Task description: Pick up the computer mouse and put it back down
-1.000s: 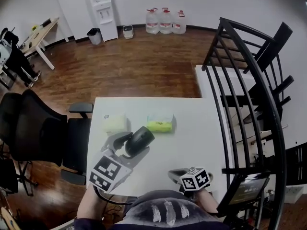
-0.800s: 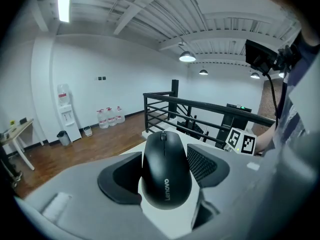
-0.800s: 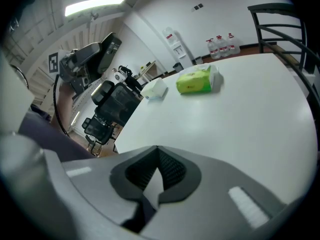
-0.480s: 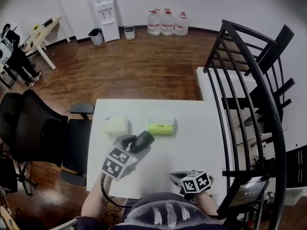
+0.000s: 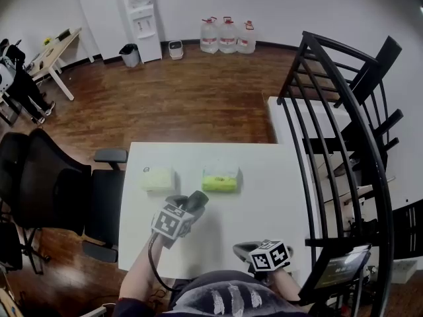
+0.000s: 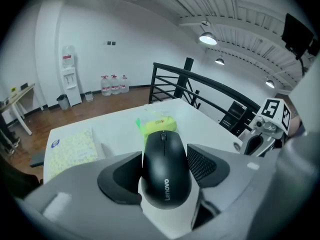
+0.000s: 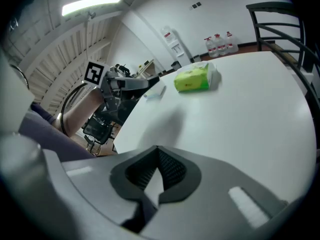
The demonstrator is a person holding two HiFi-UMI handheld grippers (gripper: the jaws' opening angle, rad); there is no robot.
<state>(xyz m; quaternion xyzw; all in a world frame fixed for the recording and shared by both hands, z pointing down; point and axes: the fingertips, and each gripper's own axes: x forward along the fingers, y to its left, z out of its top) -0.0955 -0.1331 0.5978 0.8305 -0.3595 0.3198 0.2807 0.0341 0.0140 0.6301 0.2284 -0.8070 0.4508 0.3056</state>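
A black computer mouse [image 6: 165,171] with a scroll wheel sits gripped between the pads of my left gripper [image 6: 165,176], which is shut on its sides. In the head view the mouse [image 5: 196,203] and left gripper [image 5: 188,208] hang low over the white table [image 5: 264,177], left of its middle; whether the mouse touches the top I cannot tell. My right gripper [image 5: 242,248] rests at the table's near edge. Its ribbed pads [image 7: 171,170] meet at the tips with nothing between them, so the right gripper [image 7: 156,173] is shut and empty.
A green tissue pack [image 5: 221,180] and a pale yellow pack [image 5: 158,177] lie at the table's far side. A black office chair [image 5: 53,183] stands left of the table, and a black railing [image 5: 344,144] runs along its right.
My left gripper has come down towards the table with the mouse still in it and rolled a little. The right gripper has stayed where it was.
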